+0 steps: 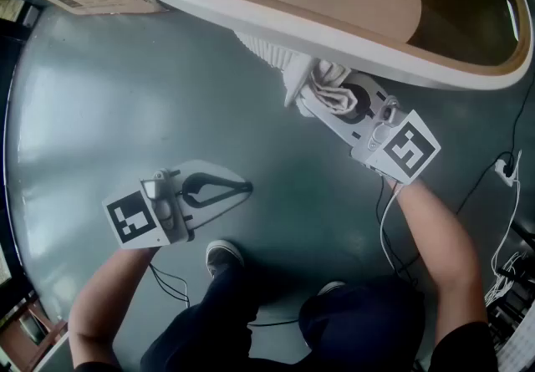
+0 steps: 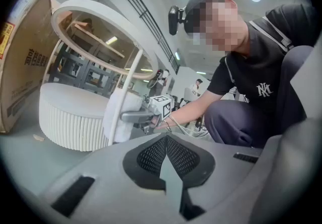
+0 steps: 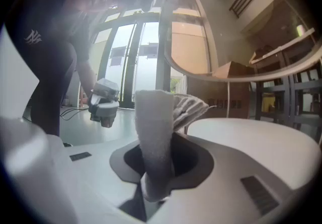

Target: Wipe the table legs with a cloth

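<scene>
Cloth point(image 3: 153, 132) clamped in right gripper point(image 1: 318, 94) stands upright along table leg point(image 2: 132, 74).

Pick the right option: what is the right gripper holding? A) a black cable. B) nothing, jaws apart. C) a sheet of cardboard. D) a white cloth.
D: in the right gripper view, the white cloth stands clamped between the jaws of the right gripper, and the head view shows it bunched at that gripper's tip under the table rim.
</scene>
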The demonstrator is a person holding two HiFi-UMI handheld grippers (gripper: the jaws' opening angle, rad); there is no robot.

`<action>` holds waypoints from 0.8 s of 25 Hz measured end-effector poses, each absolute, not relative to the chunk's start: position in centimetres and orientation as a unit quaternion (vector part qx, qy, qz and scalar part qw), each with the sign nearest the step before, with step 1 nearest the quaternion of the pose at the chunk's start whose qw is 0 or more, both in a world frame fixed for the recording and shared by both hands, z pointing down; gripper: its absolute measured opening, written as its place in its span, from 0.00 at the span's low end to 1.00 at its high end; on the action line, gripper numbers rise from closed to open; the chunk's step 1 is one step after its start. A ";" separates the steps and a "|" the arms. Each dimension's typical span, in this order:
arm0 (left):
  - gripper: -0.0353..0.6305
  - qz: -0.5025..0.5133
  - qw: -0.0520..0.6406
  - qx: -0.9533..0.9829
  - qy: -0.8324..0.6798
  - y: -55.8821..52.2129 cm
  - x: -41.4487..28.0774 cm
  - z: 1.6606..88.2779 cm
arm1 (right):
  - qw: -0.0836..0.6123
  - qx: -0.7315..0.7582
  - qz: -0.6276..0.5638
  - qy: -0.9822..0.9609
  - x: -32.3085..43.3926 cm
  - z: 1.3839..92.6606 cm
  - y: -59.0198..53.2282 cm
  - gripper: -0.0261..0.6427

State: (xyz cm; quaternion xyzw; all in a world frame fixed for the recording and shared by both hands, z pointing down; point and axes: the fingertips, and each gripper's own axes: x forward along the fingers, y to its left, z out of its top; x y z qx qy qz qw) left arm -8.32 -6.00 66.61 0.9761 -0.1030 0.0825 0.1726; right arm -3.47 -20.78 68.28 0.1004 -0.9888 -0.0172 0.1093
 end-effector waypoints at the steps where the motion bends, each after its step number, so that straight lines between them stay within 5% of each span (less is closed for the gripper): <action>1: 0.06 0.084 0.174 0.976 -0.102 -6.0 -8.3 66.7 | 0.121 0.102 -0.007 -0.987 -3.2 69.8 -20.9 0.15; 15: 0.06 0.085 0.180 0.973 -0.115 -4.9 -8.6 67.0 | 0.313 0.077 0.038 -0.946 -3.2 85.2 -20.9 0.15; 20: 0.06 0.085 0.163 0.976 -0.114 -4.4 -7.7 65.3 | 0.351 0.102 0.059 -0.929 -1.8 82.5 -21.3 0.15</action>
